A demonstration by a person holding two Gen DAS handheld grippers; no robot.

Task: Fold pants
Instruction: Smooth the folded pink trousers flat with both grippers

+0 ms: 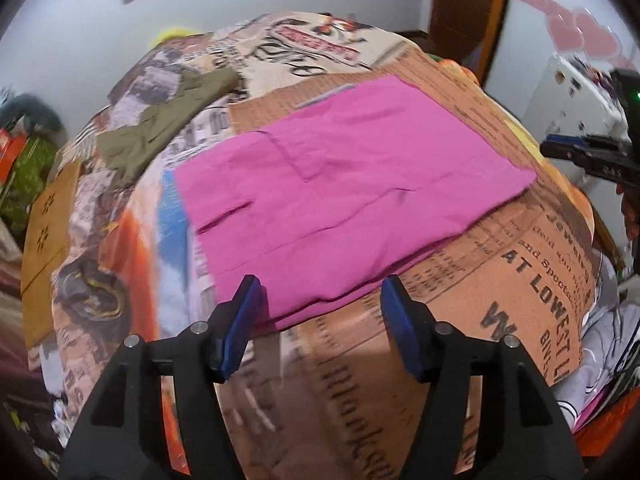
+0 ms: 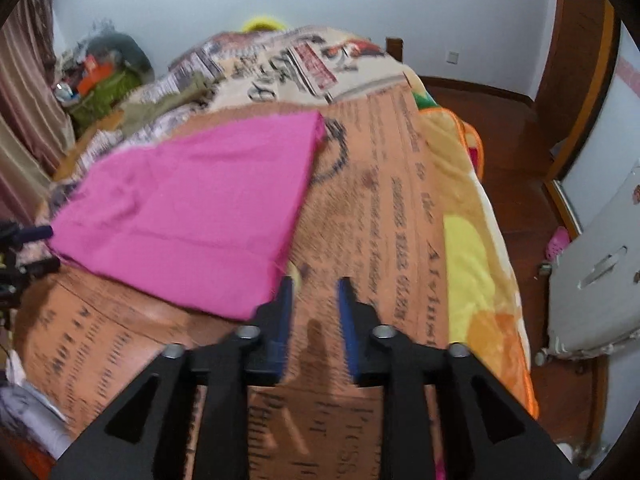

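Pants point(image 1: 344, 184): pink, folded into a flat, roughly rectangular stack, lying on the bed point(image 1: 520, 280) over a newspaper-print cover in orange and tan. Pocket seams and a few creases show on the top layer. Seen also from the right wrist point(image 2: 192, 204), where one corner points toward the far end of the bed.

Left tongs point(image 1: 320, 300): spread wide, blue pads, holding nothing. They hover at the near edge of the pants; the left finger point(image 1: 246, 320) overlaps the pink cloth in view, the other sits just beside the hem over the cover. Contact cannot be told.

Right tongs point(image 2: 314, 304): parted by a narrow gap, holding nothing, over the orange cover just beside the near right corner of the pants. From the left wrist they appear at the far right edge point(image 1: 588, 156), well apart from the stack.

Olive garment point(image 1: 160, 128): crumpled, on the bed beyond the pants, apart from them.

White cabinet point(image 2: 596, 280): on the floor right of the bed.

Frames are motion-blurred.
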